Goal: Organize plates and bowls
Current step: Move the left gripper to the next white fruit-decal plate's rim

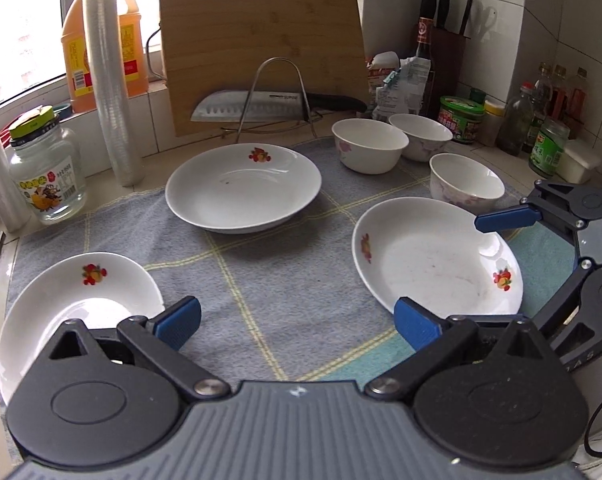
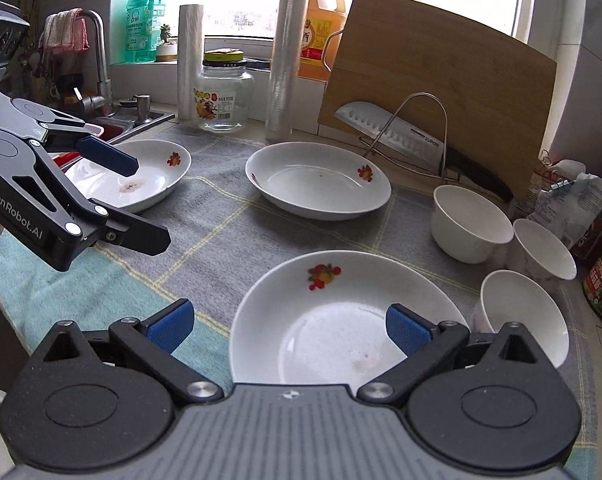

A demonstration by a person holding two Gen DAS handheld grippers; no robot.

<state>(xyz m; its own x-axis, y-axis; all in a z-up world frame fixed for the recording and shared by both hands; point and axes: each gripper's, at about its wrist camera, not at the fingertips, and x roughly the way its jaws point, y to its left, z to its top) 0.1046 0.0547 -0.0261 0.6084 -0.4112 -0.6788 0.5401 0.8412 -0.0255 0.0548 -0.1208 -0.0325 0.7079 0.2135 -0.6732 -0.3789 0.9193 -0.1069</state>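
Three white deep plates with fruit prints lie on a grey checked towel (image 1: pixel 261 280): one at near left (image 1: pixel 73 304), one at the middle back (image 1: pixel 243 186), one at right (image 1: pixel 433 256). Three white bowls (image 1: pixel 369 144) stand close together at the back right. My left gripper (image 1: pixel 297 322) is open above the towel between the near-left and right plates. My right gripper (image 2: pixel 289 326) is open low over the right plate (image 2: pixel 341 316), its right pad (image 2: pixel 407 330) above the plate's inside. It shows in the left wrist view (image 1: pixel 501 264) at the plate's right edge.
A bamboo cutting board (image 1: pixel 261 48) leans at the back, with a cleaver (image 1: pixel 253 106) on a wire rack. A glass jar (image 1: pixel 47 168), a wrap roll (image 1: pixel 109 80) and an oil jug (image 1: pixel 101 36) stand at left. Bottles and jars (image 1: pixel 541 120) crowd the right corner. A sink and tap (image 2: pixel 97 92) lie left.
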